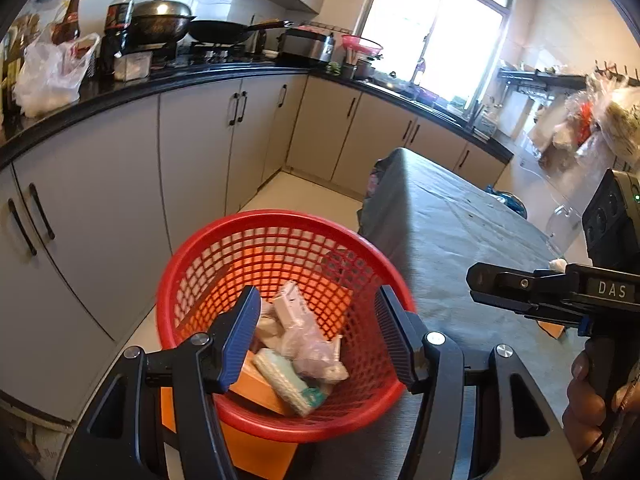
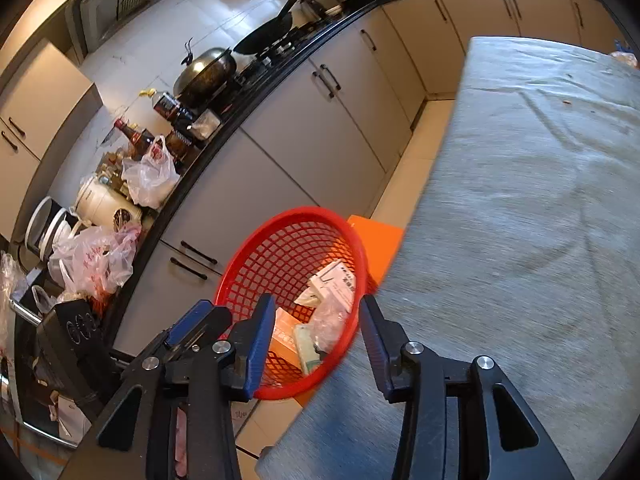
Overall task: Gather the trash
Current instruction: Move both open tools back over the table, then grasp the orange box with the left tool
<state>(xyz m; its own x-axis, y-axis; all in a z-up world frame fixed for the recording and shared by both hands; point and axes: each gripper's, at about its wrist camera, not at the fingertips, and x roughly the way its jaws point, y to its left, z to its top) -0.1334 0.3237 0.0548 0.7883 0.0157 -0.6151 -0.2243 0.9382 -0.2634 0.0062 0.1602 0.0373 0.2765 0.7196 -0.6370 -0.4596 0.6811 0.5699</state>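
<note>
A red mesh basket point(image 1: 192, 280) stands on an orange stool point(image 1: 256, 452) beside the grey-clothed table point(image 1: 460, 232). It holds trash: a white carton point(image 1: 290, 306), a crumpled clear plastic bag point(image 1: 310, 342), a green-and-white packet point(image 1: 288, 384) and an orange box point(image 1: 256, 388). My left gripper point(image 1: 316, 340) is open and empty, directly above the basket. My right gripper point(image 2: 316, 340) is open and empty, over the basket's rim point(image 2: 360, 264) at the table edge point(image 2: 400, 280). The right gripper also shows at the right of the left wrist view point(image 1: 520, 288), over the table.
A black counter point(image 1: 120, 92) with grey cabinets point(image 1: 192, 152) runs along the left and back, carrying bottles point(image 1: 118, 20), plastic bags point(image 1: 48, 76), a wok point(image 1: 160, 20) and a pan point(image 1: 224, 32). A window point(image 1: 432, 36) lies beyond. Tiled floor point(image 1: 304, 196) lies between cabinets and table.
</note>
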